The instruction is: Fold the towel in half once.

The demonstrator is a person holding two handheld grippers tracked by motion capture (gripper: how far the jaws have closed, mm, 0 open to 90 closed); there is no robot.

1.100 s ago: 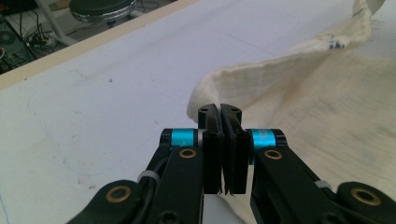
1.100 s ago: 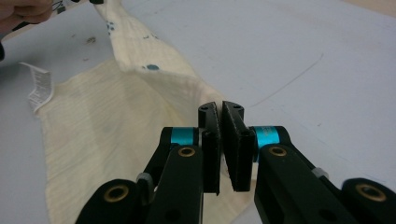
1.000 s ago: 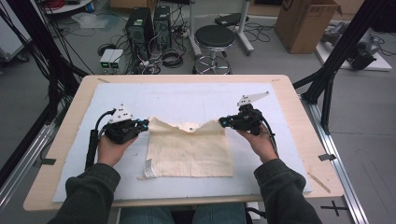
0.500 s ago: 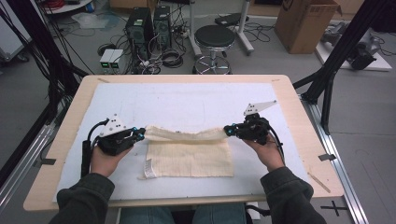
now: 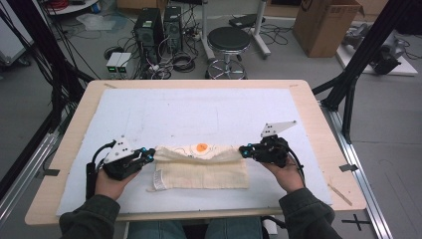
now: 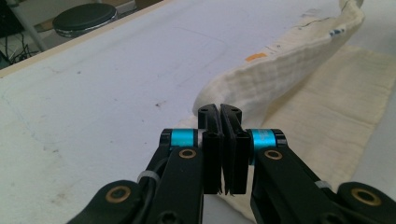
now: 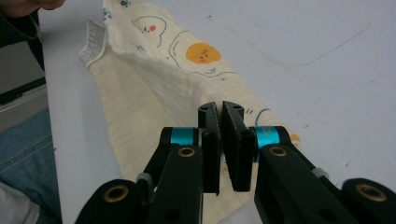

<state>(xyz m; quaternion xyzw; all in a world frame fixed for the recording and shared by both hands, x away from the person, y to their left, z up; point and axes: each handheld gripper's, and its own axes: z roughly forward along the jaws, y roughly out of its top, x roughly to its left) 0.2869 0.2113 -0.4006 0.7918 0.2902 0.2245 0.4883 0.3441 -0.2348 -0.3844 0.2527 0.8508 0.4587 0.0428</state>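
Cloth [image 5: 201, 167] lay near the front edge of the white mat [image 5: 199, 112], half folded, its far edge lifted. We read no writing on its white tag [image 5: 159, 180]; an orange print [image 5: 201, 147] showed. Our left gripper [image 5: 147, 155] and right gripper [image 5: 245, 151], held low and level, pointing inward, were each clenched on a cloth corner.

Wooden table [image 5: 318, 124] with white mat [image 5: 199, 114] on grey floor [image 5: 278, 64]. Beyond it: black stool [image 5: 228, 40], two computer towers [image 5: 159, 25], tangled cables [image 5: 174, 62]. Cardboard box [image 5: 326, 25] at right rear. Black frame struts [image 5: 366, 50] flank the table.
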